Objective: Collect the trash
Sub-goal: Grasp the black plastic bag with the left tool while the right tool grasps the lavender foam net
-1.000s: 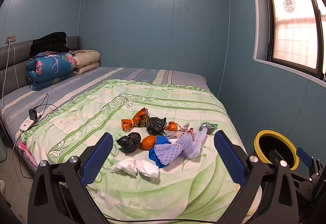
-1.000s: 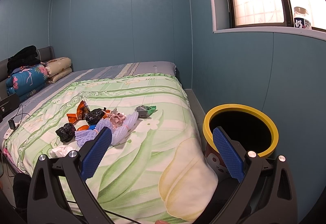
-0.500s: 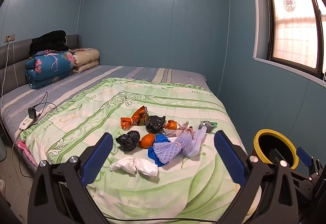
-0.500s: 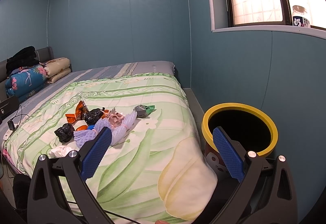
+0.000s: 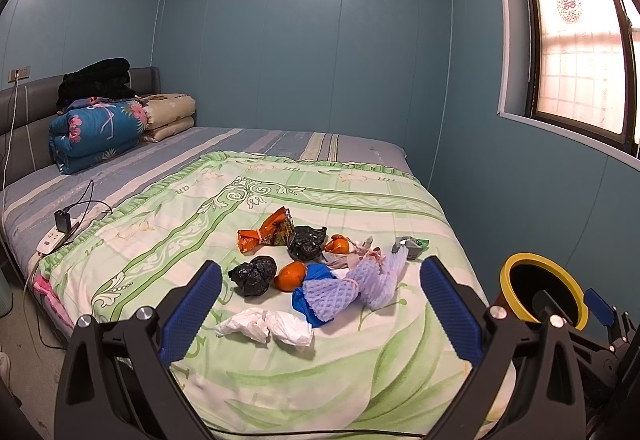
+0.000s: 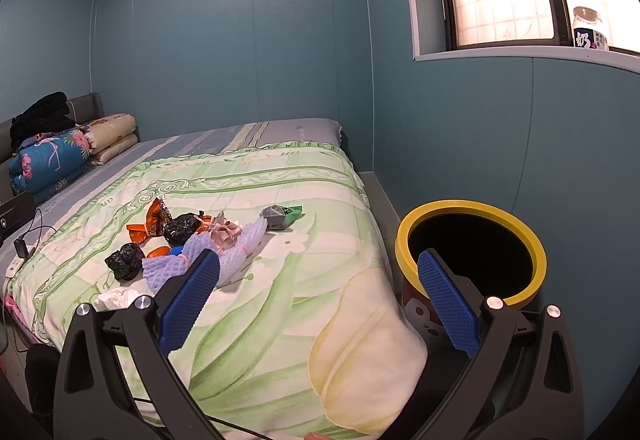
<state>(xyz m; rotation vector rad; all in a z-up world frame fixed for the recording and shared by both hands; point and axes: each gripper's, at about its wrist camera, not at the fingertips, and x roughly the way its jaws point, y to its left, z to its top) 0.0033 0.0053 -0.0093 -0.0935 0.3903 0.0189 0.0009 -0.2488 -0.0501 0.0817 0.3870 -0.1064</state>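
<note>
Progress: nothing is judged collected yet; the whole litter heap is seen lying on the green floral quilt (image 5: 360, 380), and the bin's dark inside shows no contents.
Bin: a yellow-rimmed trash can (image 6: 468, 206) is stood on the floor just beside the quilt's right edge, mouth open and upward.
Trash, nearest the bin: a grey-and-green wrapper (image 5: 409, 246) is found at the heap's bin-side end.
Trash, middle: two lilac foam fruit nets (image 5: 360, 286), a blue scrap (image 5: 308, 300), two orange peels (image 5: 291, 275), pinkish scraps and two knotted black bags (image 5: 254, 274) are bunched together, touching.
Trash, farthest from the bin: an orange snack packet (image 5: 266, 230) and crumpled white tissue (image 5: 266, 326) are laid at the heap's outer edges.
Left gripper (image 5: 320, 314): held wide open and empty, well short of the heap.
Right gripper (image 6: 320, 294): spread wide with nothing gripped, hung between the heap and the bin.
Left to do: every piece is judged still to be picked up and dropped in.
Writing: a red double-happiness paper-cut is seen on the window (image 5: 580, 52); a jar (image 6: 588, 30) on the sill above the bin carries the character 奶; print on the packets cannot be read.
</note>
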